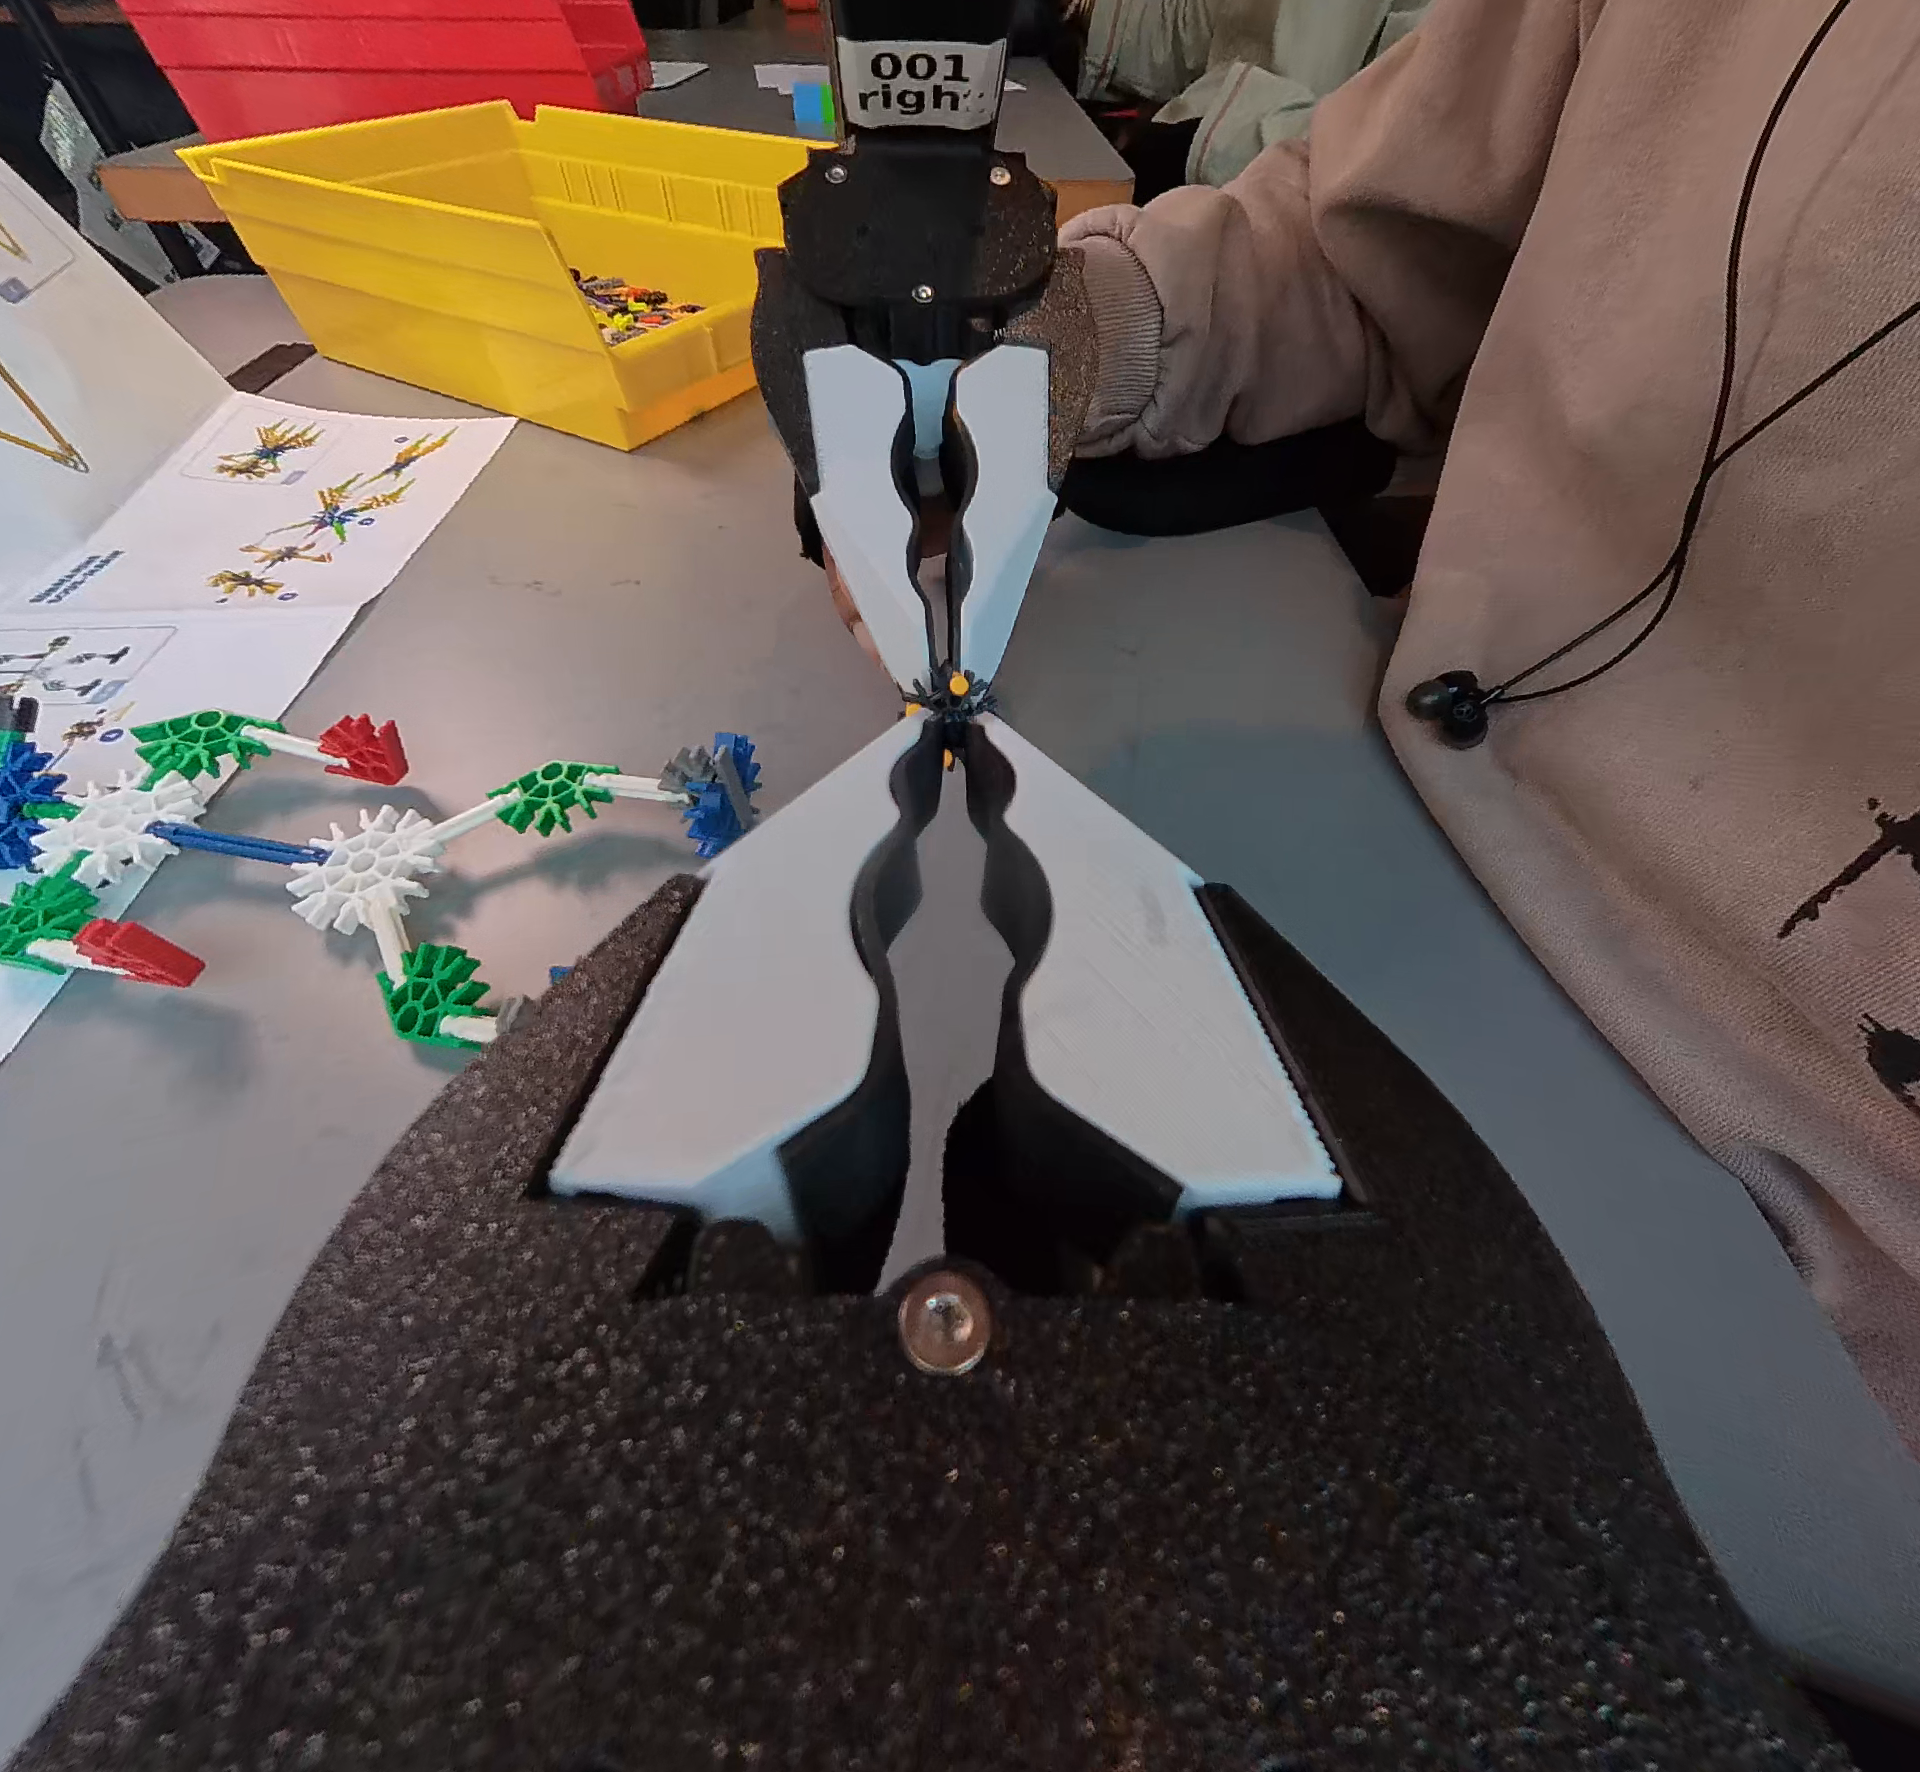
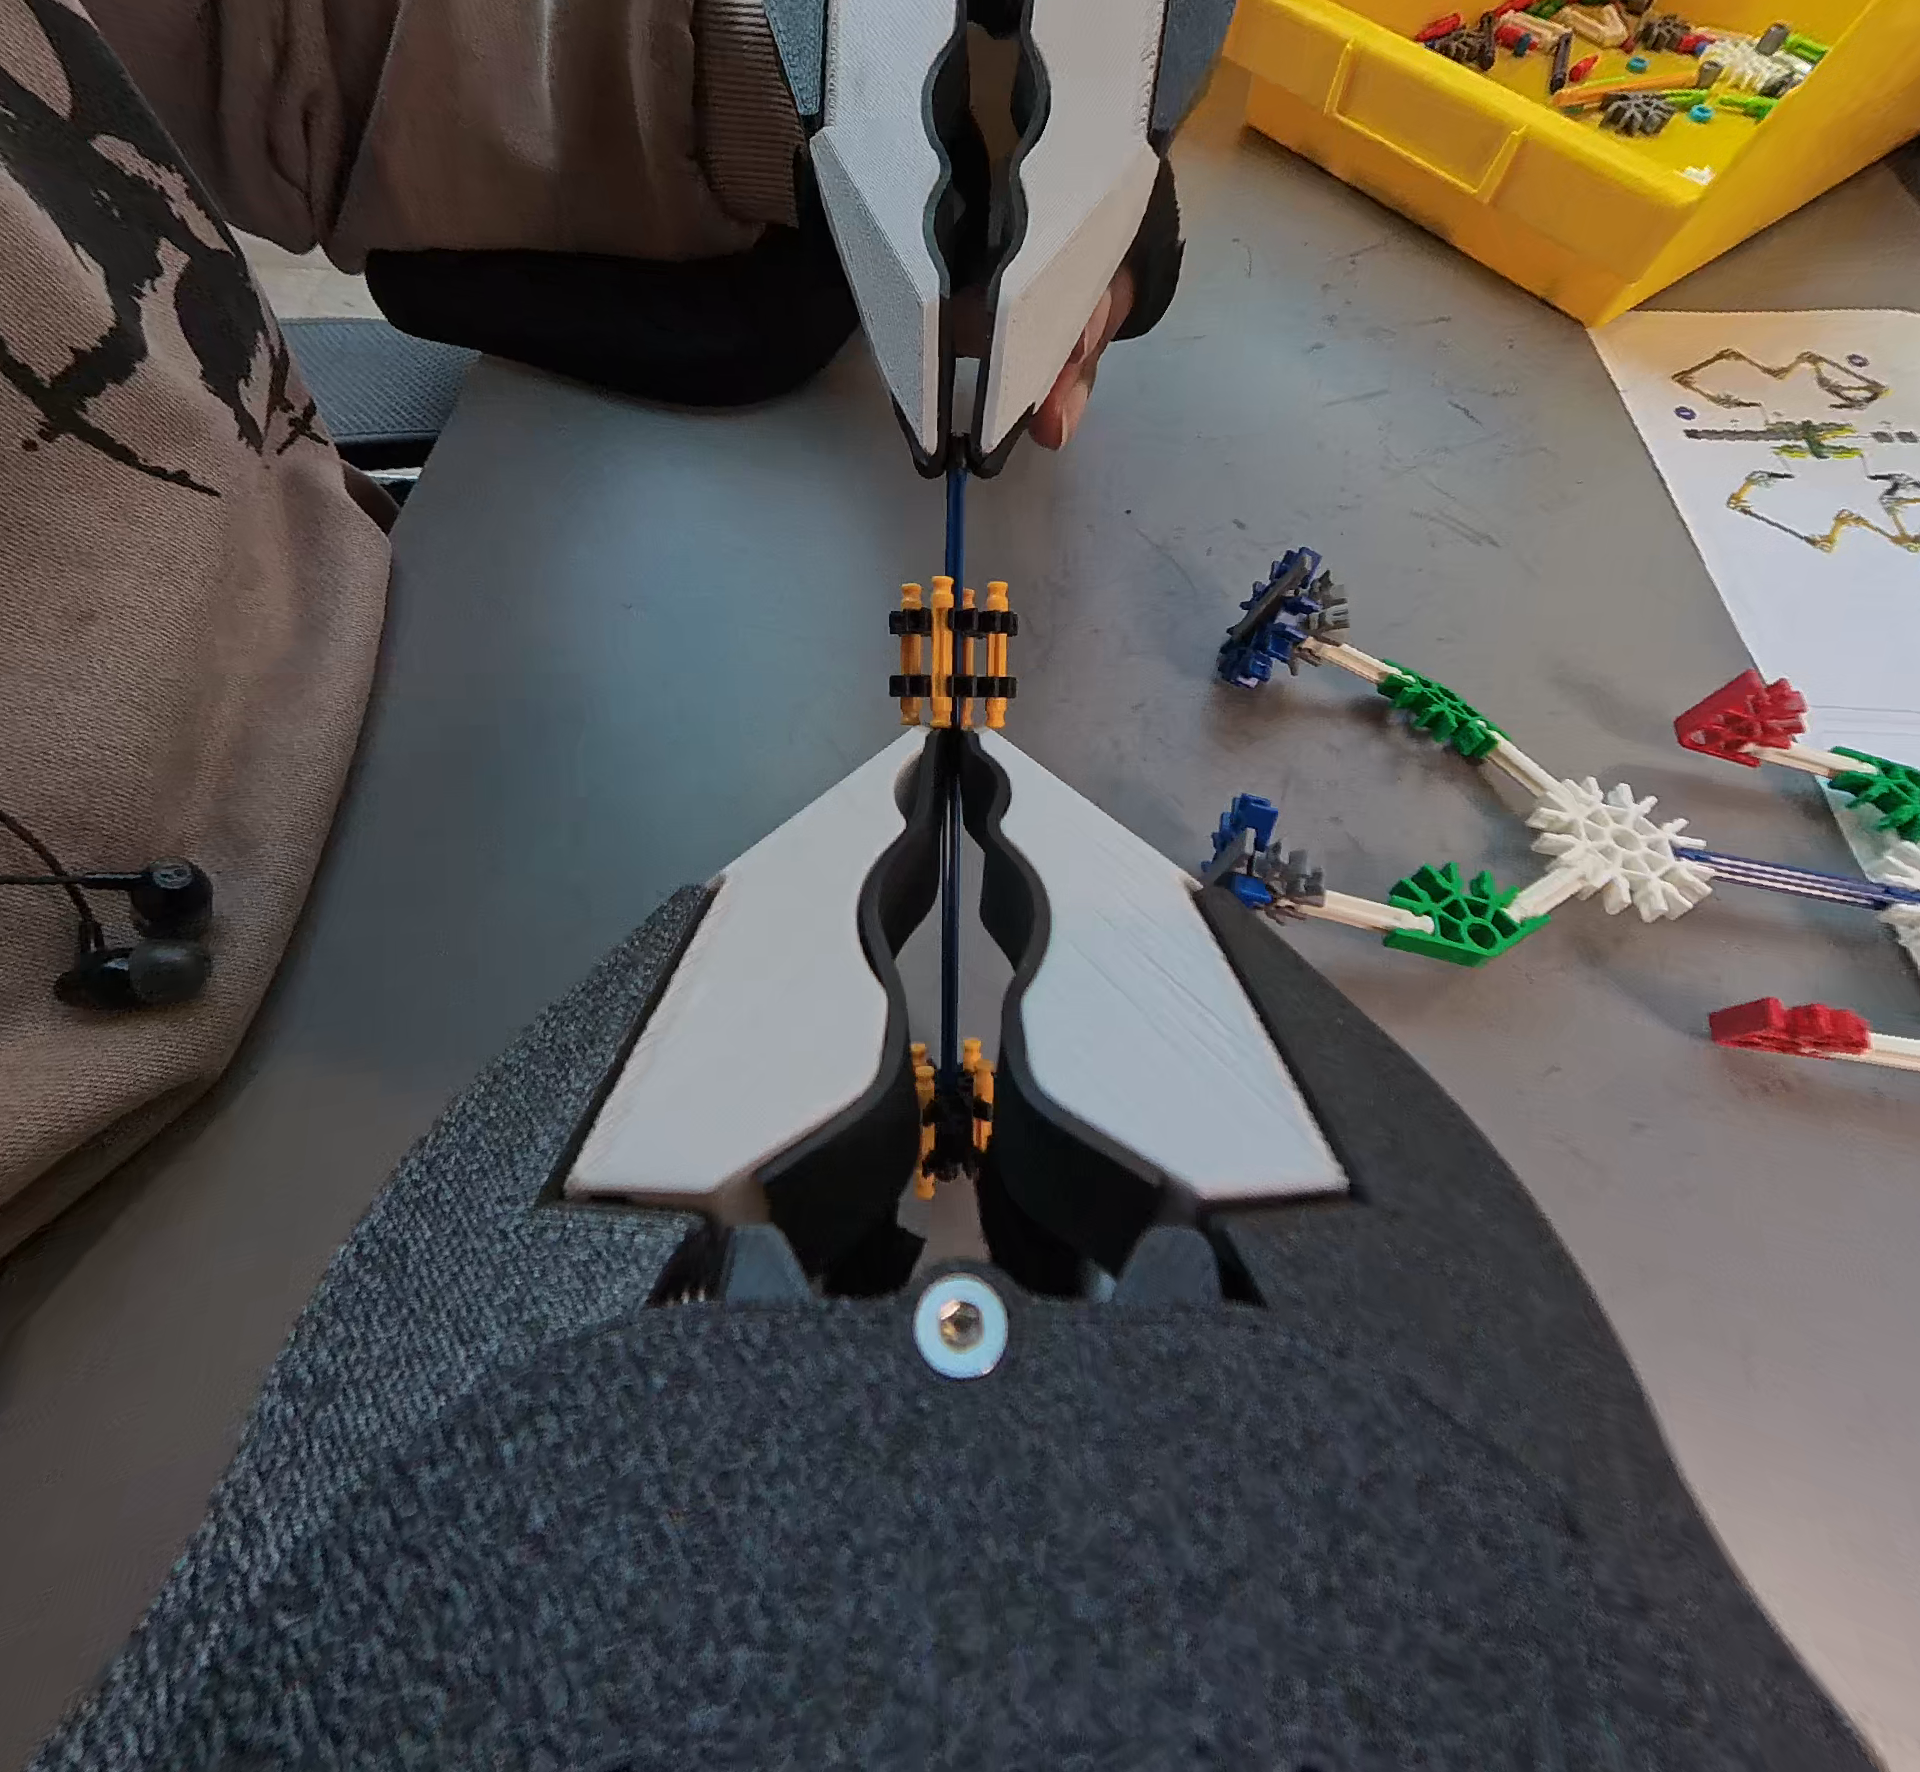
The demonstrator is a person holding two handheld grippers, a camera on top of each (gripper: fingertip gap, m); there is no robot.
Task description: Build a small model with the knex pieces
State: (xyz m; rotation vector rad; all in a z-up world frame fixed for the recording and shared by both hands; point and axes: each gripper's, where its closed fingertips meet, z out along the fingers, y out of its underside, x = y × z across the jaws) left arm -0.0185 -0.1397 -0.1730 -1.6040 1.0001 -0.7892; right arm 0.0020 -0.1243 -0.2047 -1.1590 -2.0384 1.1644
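Note:
A thin blue rod carries a cluster of yellow pegs in black connectors, with a second such cluster further back between my right fingers. My right gripper is shut on the rod just behind the first cluster. My left gripper faces it and is shut on the rod's far end. In the left wrist view, my left gripper and right gripper meet tip to tip, with the cluster seen end-on between them, above the grey table.
A built figure of white, green, red and blue connectors lies left of the grippers and shows in the right wrist view. Instruction sheets, a yellow parts bin, red bins, a person's beige sleeve, earbuds. The left gripper's tips are roughly 5 cm from the right gripper's.

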